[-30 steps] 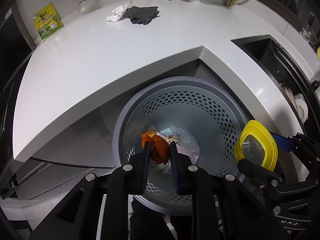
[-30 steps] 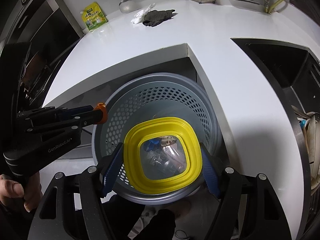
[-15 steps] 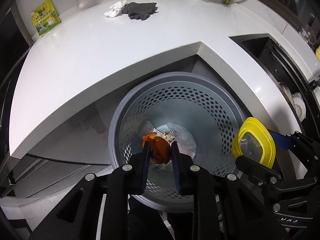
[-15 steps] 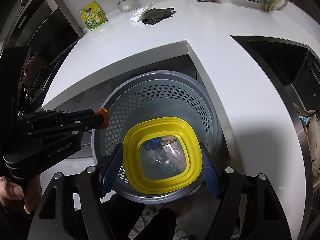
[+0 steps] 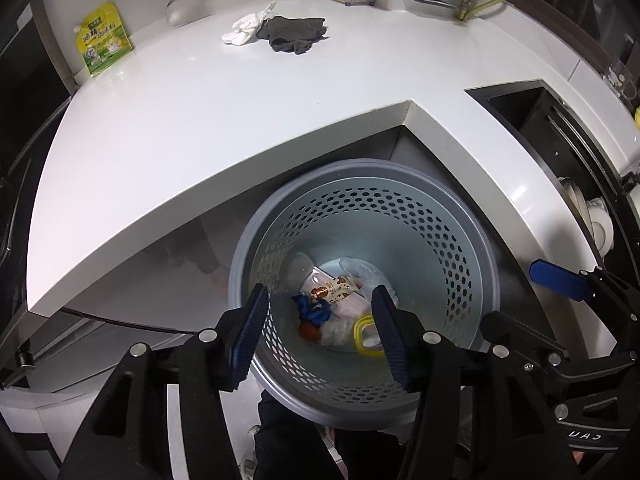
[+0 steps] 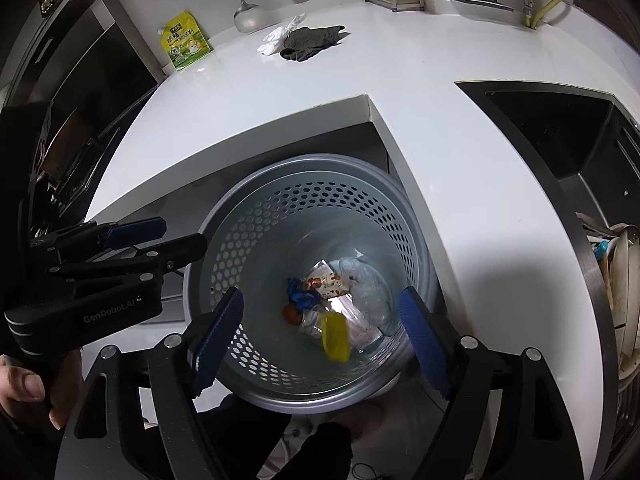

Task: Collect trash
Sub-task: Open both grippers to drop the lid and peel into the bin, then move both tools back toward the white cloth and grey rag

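A grey perforated bin (image 5: 360, 165) (image 6: 320, 159) stands on the floor under the white counter's inner corner. At its bottom lie an orange scrap (image 5: 308, 330) (image 6: 292, 314), a yellow-rimmed lid (image 5: 366, 336) (image 6: 336, 338), blurred in the right wrist view, a printed wrapper (image 5: 330, 290) and clear plastic. My left gripper (image 5: 318, 312) (image 6: 160, 236) hangs over the bin's near left rim, its jaws opening with nothing between them. My right gripper (image 6: 320, 308) (image 5: 532, 304) hangs over the near right rim, jaws opening wide and empty.
On the white counter (image 5: 240, 128) lie a green pouch (image 5: 104, 38), a white tissue (image 5: 248, 26) and a dark cloth (image 5: 296, 32) at the back. A black sink (image 6: 540, 120) and a dish rack are to the right. A hand (image 6: 24, 388) holds the left gripper.
The left jaws have parted and the orange scrap has dropped into the bin. The right jaws have widened and the yellow lid has fallen from them into the bin.
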Motion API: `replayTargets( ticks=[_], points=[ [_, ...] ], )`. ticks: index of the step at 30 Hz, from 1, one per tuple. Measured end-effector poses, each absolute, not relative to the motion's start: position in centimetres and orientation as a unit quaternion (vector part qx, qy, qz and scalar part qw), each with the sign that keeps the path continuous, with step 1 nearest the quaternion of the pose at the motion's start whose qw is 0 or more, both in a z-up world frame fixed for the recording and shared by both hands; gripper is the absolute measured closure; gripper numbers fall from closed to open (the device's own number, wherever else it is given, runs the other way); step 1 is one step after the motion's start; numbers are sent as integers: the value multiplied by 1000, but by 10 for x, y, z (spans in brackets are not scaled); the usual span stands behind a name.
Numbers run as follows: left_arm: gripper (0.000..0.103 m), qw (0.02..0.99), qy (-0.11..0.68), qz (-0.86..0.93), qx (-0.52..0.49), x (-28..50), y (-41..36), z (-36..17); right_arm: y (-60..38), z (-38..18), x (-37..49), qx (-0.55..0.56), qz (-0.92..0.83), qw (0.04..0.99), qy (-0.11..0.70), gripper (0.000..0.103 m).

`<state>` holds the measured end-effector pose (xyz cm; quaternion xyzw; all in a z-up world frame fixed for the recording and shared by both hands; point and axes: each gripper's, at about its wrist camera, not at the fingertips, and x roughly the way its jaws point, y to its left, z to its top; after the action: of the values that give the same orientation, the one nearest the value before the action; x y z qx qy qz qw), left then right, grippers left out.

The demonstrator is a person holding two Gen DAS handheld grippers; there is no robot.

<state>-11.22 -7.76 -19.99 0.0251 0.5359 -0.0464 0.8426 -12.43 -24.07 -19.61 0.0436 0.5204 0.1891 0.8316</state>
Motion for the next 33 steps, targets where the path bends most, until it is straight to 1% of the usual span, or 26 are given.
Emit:
replayTargets(
  ticks=[4, 11, 18, 20, 24, 28, 30, 33],
  points=[
    [50, 843, 535, -45, 25, -111, -77, -200, -242, -195, -125, 45, 188, 832, 520, 26],
    [45, 846, 531, -42, 22, -110, -76, -195, -244, -193, -123, 48, 187, 832, 519, 26],
    [32, 860, 509, -32, 22, -104, -66, -176, -243, -181, -115, 51, 187, 840, 506, 26],
    [30, 865, 500, -29, 22, -101, -61, -169, -241, -175, -110, 52, 185, 844, 500, 26],
    [19, 879, 475, -17, 20, -92, -44, -149, -235, -163, -98, 55, 181, 853, 486, 26],
    [14, 891, 452, -7, 22, -81, -27, -131, -228, -154, -81, 58, 172, 859, 480, 26],
    [9, 897, 442, -3, 23, -74, -20, -123, -224, -149, -70, 62, 166, 861, 477, 26],
    [8, 904, 427, -2, 24, -58, -6, -112, -218, -140, -56, 64, 160, 868, 466, 26]
  ],
)
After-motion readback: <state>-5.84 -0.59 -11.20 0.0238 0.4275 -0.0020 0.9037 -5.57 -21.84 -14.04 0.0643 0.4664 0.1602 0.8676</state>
